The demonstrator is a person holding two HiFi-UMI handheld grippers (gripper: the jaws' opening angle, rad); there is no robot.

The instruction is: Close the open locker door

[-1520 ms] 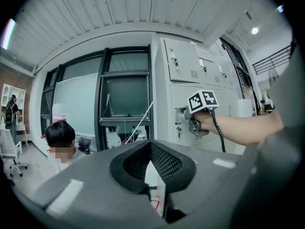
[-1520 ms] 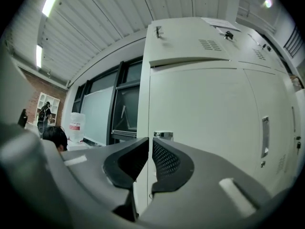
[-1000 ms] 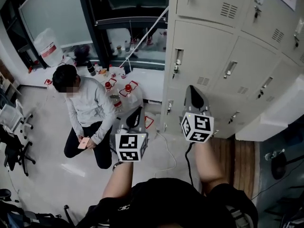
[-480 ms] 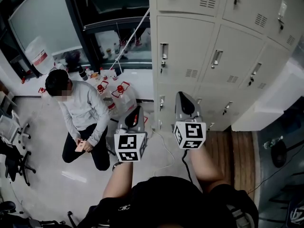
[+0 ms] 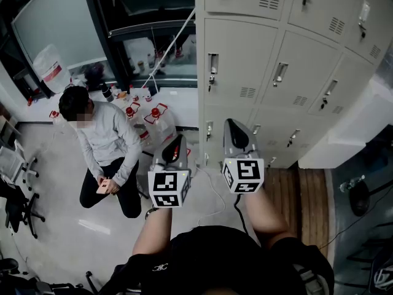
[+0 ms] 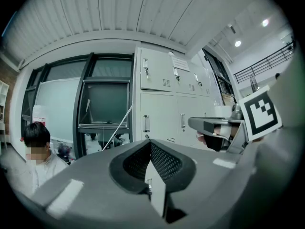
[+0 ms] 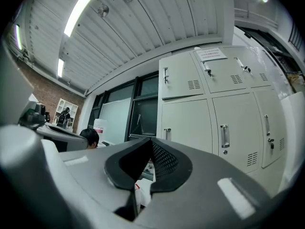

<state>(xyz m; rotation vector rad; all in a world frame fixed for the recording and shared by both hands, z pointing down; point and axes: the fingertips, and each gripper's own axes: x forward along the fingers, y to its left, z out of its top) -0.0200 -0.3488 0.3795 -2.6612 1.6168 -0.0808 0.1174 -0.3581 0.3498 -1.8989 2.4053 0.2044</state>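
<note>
Lockers (image 5: 295, 54) slid left in view; tall doors (image 5: 239, 66) stand shut.

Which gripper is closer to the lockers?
Right. In the head view the right gripper sits in front of the lockers' bottom doors. The left gripper is off to their left, over the floor.

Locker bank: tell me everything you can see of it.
The locker bank is pale beige sheet metal, a grid of doors stacked in rows. Each door seen carries a vertical metal handle near one edge and a small louvred vent. A paper notice is stuck on one top door. It stands upright on the floor beside a dark-framed window. Every door facing the head view looks shut; a pale slab at its right may be an open door.
</note>
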